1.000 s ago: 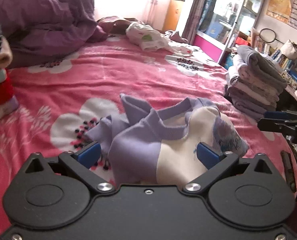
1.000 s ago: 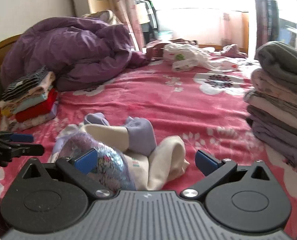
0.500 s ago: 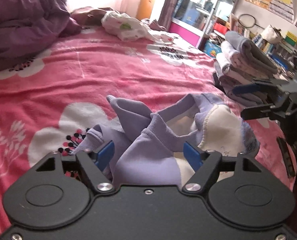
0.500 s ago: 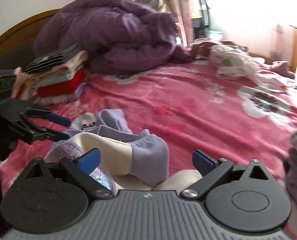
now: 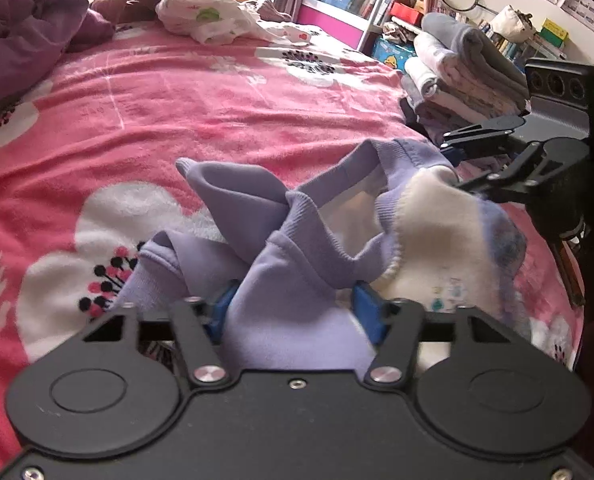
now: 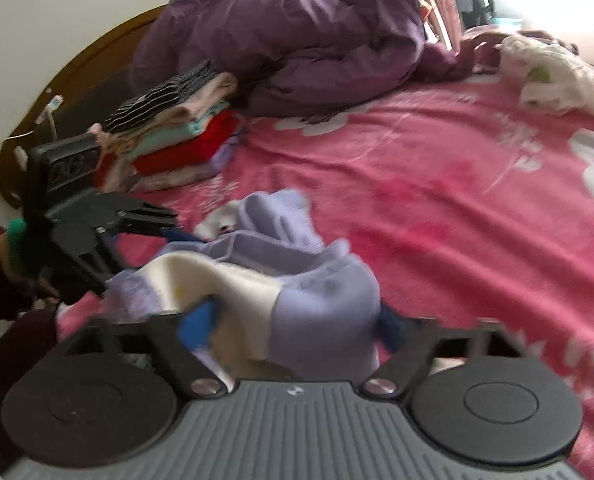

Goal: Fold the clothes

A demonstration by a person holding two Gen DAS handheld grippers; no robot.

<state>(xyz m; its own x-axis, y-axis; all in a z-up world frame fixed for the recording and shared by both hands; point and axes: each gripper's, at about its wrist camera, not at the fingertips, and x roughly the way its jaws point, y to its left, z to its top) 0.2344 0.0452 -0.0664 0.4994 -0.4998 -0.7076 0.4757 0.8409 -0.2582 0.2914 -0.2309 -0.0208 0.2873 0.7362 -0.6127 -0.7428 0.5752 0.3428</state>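
A crumpled lilac and cream garment (image 5: 297, 248) lies on the pink flowered bedspread (image 5: 217, 92). My left gripper (image 5: 293, 312) sits low over its lilac end. Its jaws are closing, and loose lilac cloth fills the gap between the blue pads. My right gripper (image 6: 295, 326) is at the other end of the garment (image 6: 321, 292). Its jaws are closing too, with a lilac and cream fold between them, blurred by motion. Each gripper shows in the other's view: the right gripper (image 5: 451, 160) by the cream edge, the left gripper (image 6: 149, 252) at the lilac edge.
A stack of folded grey and lilac clothes (image 5: 465, 76) stands at the bed's right edge, before cluttered shelves (image 5: 517, 40). Another folded pile (image 6: 177, 136) sits by the wooden headboard (image 6: 77, 80), beside a heaped purple duvet (image 6: 297, 32). A white garment (image 5: 209, 16) lies at the far end.
Both grippers have come forward and down onto the garment from opposite ends. Their jaws have narrowed from wide apart to close around bunched cloth.
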